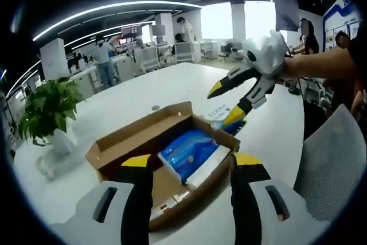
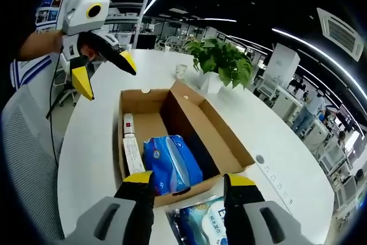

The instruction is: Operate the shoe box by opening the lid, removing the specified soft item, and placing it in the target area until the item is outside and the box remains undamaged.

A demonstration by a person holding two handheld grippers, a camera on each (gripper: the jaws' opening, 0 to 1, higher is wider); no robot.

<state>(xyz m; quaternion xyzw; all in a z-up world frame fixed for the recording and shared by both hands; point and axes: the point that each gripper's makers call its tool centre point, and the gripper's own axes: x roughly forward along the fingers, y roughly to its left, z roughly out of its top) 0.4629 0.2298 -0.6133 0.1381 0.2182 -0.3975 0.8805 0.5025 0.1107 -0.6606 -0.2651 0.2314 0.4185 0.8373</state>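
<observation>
The shoe box (image 1: pixel 153 147) sits open on the white counter (image 1: pixel 114 104), blue soft pack (image 1: pixel 188 152) inside. Both grippers, left (image 1: pixel 192 167) and right (image 2: pixel 188 183), hover with fingers released; another pack (image 2: pixel 200 225) lies at the box's 6 o'clock in the right gripper view.

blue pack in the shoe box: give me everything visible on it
The blue pack is a soft, glossy plastic-wrapped packet, blue with paler patches, and looks like a tissue or wipes pack. It lies flat inside the open cardboard shoe box, near the end closest to the right gripper. A white printed strip lies beside it along one wall. Neither gripper touches it; the left gripper hangs open above the box's far end.
</observation>
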